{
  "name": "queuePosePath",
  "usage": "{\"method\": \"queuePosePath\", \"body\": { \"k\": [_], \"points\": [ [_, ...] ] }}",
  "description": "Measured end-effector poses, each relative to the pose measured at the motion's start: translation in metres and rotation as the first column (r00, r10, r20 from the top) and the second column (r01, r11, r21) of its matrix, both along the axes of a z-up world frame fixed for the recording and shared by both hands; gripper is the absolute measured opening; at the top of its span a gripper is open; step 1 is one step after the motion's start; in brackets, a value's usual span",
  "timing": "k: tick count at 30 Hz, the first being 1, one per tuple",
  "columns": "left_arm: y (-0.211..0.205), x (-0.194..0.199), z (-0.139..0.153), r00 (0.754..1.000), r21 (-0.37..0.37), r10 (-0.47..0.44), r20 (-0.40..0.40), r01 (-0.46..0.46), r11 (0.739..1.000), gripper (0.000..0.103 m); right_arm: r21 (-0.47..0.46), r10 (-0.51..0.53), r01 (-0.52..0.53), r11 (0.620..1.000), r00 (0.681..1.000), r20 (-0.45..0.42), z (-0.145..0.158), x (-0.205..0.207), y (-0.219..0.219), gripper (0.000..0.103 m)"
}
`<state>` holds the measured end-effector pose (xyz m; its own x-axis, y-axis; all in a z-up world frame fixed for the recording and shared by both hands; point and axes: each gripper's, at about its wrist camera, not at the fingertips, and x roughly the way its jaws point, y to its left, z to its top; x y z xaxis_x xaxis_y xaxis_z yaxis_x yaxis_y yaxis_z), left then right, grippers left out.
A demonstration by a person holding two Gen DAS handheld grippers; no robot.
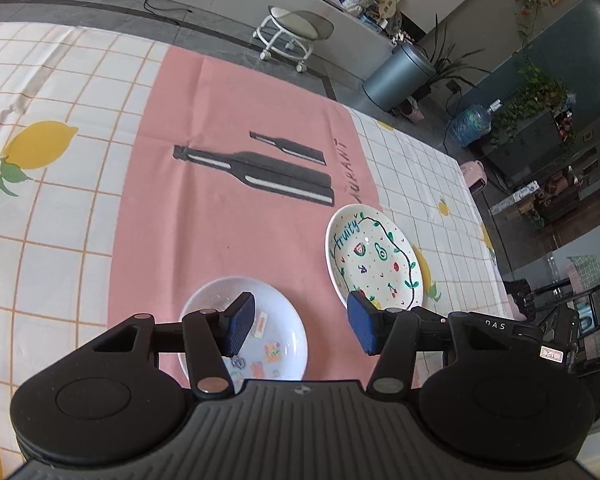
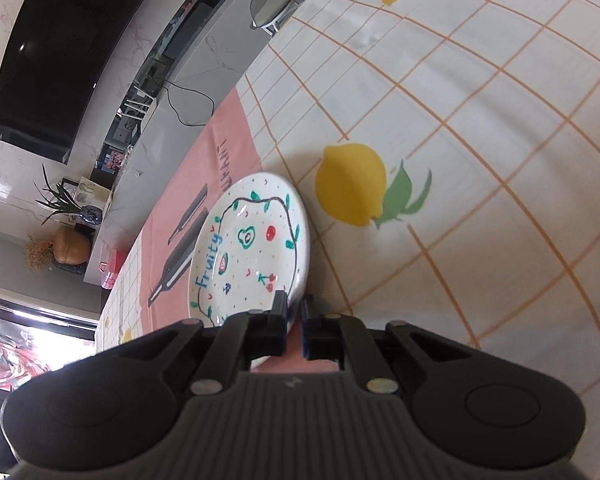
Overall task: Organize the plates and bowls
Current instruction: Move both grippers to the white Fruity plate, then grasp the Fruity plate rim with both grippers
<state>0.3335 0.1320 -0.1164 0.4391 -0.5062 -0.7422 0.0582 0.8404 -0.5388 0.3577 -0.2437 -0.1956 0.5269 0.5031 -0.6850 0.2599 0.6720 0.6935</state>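
Note:
A white plate painted "Fruity" (image 2: 252,240) lies at the edge of the pink cloth. My right gripper (image 2: 294,312) is shut on its near rim, one finger over the inside and one outside. The left wrist view shows the same plate (image 1: 376,256) to the right, with the right gripper's black body (image 1: 500,326) behind it. A small pale dish with coloured stickers (image 1: 276,332) sits on the pink cloth just under my left gripper (image 1: 302,324). That gripper is open, its blue pads (image 1: 242,322) apart and holding nothing.
A pink cloth printed with black bottles (image 1: 240,168) covers the middle of a white checked tablecloth with lemons (image 2: 460,120). Beyond the far table edge stand a wheeled stool (image 1: 296,28) and a grey bin (image 1: 396,76) on the floor.

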Motion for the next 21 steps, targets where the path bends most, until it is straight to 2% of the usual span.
{"method": "queuePosePath", "body": {
  "k": [3, 8, 11, 13, 15, 17, 21],
  "points": [
    [-0.008, 0.001, -0.005, 0.997, -0.009, -0.037, -0.067, 0.037, 0.999, 0.062, -0.002, 0.004, -0.004, 1.000, 0.999, -0.043, 0.004, -0.020, 0.001, 0.005],
    [-0.019, 0.000, -0.009, 0.987, 0.006, -0.133, -0.085, 0.134, 0.991, 0.062, 0.008, 0.030, -0.029, 1.000, 0.997, -0.073, 0.008, -0.064, 0.007, 0.006],
    [-0.025, -0.001, -0.011, 0.981, 0.006, -0.163, -0.108, 0.165, 0.986, 0.062, -0.050, 0.086, -0.090, 0.995, 0.993, -0.078, 0.017, -0.077, 0.019, 0.008],
    [-0.029, -0.002, -0.012, 0.979, 0.018, -0.167, -0.119, 0.170, 0.985, 0.062, -0.105, 0.108, -0.117, 0.988, 0.991, -0.084, 0.022, -0.078, 0.026, 0.015],
    [-0.033, -0.002, -0.012, 0.977, 0.028, -0.176, -0.125, 0.180, 0.983, 0.062, -0.103, 0.116, -0.124, 0.987, 0.990, -0.077, 0.026, -0.078, 0.026, 0.038],
    [-0.037, -0.001, -0.013, 0.974, 0.026, -0.186, -0.127, 0.190, 0.981, 0.062, -0.098, 0.109, -0.115, 0.988, 0.992, -0.067, 0.030, -0.080, 0.020, 0.040],
    [-0.042, 0.002, -0.019, 0.967, -0.016, -0.210, -0.146, 0.210, 0.978, 0.062, -0.146, 0.073, -0.077, 0.986, 0.997, -0.032, 0.042, -0.071, -0.005, 0.040]
  ]
}}
